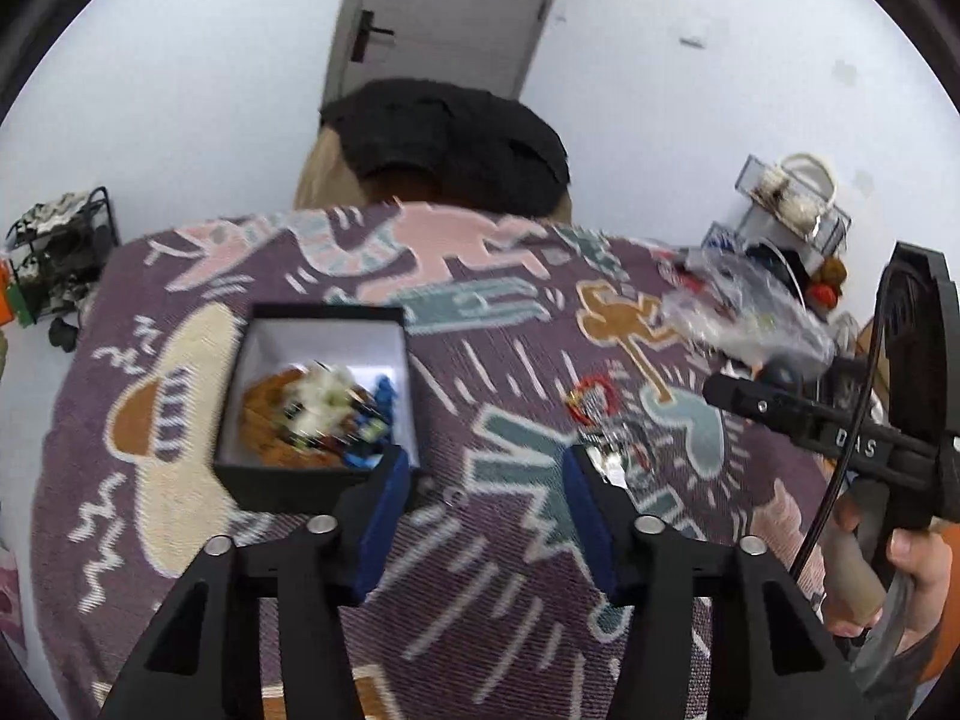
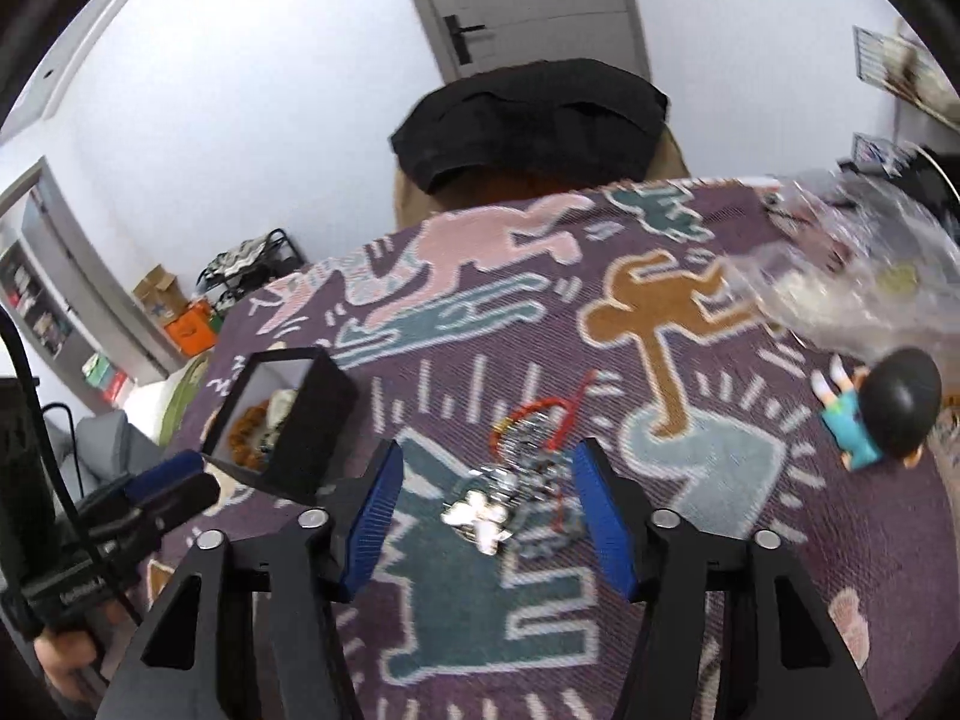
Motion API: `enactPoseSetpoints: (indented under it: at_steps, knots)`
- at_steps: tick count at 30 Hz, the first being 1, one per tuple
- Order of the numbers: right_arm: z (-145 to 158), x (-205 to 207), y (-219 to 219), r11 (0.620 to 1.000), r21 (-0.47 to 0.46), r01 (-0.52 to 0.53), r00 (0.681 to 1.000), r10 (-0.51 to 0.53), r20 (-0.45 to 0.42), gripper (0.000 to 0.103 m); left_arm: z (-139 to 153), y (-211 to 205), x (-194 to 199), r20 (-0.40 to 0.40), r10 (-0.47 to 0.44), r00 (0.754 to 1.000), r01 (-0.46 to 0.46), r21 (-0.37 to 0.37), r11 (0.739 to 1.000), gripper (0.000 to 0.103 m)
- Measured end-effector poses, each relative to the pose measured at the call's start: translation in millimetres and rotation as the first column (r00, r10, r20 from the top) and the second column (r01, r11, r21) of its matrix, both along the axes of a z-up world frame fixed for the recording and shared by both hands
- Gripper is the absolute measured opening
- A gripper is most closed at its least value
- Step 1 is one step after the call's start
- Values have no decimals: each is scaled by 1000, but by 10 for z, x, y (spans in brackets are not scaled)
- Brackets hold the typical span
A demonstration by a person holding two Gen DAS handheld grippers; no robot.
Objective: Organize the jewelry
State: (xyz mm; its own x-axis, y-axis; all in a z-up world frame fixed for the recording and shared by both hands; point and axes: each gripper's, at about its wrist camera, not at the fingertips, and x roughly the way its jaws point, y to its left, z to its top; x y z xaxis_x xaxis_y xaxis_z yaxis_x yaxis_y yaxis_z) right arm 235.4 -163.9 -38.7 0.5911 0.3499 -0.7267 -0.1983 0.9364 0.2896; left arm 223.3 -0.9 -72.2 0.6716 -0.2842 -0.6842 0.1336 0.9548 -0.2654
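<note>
A black jewelry box (image 1: 318, 396) with a white lining stands open on the patterned cloth; it holds brown, white and blue pieces. It also shows in the right wrist view (image 2: 288, 420). A loose pile of jewelry (image 2: 516, 492) with a red cord bracelet (image 2: 540, 414) and a white flower piece (image 2: 480, 516) lies on the cloth. My right gripper (image 2: 486, 474) is open, jaws on either side of the pile just above it. My left gripper (image 1: 486, 474) is open and empty, its left finger next to the box's near right corner. The pile shows in the left view (image 1: 600, 420).
The table is covered by a purple patterned cloth (image 1: 492, 570). A clear plastic bag (image 2: 852, 276) lies at the far right, with a small doll figure (image 2: 882, 414) near it. A chair with a black garment (image 1: 444, 144) stands behind the table. Clear containers (image 1: 792, 204) are at the back right.
</note>
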Motion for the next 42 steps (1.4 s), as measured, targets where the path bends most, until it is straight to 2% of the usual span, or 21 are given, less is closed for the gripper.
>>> enactPoseSetpoints:
  at_steps: [5, 8, 13, 16, 18, 22, 23, 26, 30, 35, 42]
  knots:
    - [-209, 25, -223, 999, 21, 41, 998, -40, -52, 39, -180, -182, 81, -41, -12, 999, 12, 6, 1000, 46]
    - [-320, 47, -304, 998, 22, 56, 996, -55, -73, 37, -278, -234, 123, -66, 3, 998, -2, 9, 1000, 39]
    - [-527, 150, -297, 998, 6, 60, 991, -59, -122, 29, -387, -276, 177, -92, 27, 995, -25, 24, 999, 38]
    - [-636, 235, -238, 998, -14, 64, 987, -66, -144, 26, -439, -287, 203, -102, 49, 994, -46, 33, 998, 38]
    - [-716, 305, -197, 995, -56, 82, 984, -89, -154, 18, -469, -297, 218, -108, 70, 992, -66, 42, 997, 38]
    - [-760, 379, -163, 992, -85, 96, 984, -107, -139, 16, -549, -338, 254, -124, 95, 988, -88, 61, 994, 37]
    - [-755, 389, -153, 991, -98, 95, 985, -108, -137, 16, -578, -342, 271, -132, 105, 986, -97, 65, 993, 34]
    - [-758, 400, -155, 990, -113, 86, 984, -102, -144, 5, -655, -307, 329, -151, 142, 978, -133, 68, 989, 29]
    - [-796, 375, -207, 993, -90, 82, 984, -95, -153, 3, -727, -223, 402, -165, 203, 965, -195, 64, 979, 29]
    - [-795, 364, -233, 993, -81, 80, 983, -92, -160, 3, -749, -210, 469, -186, 227, 956, -220, 54, 974, 29]
    - [-789, 385, -157, 991, -130, 43, 986, -63, -157, 3, -765, -376, 428, -162, 232, 959, -206, 163, 965, 28]
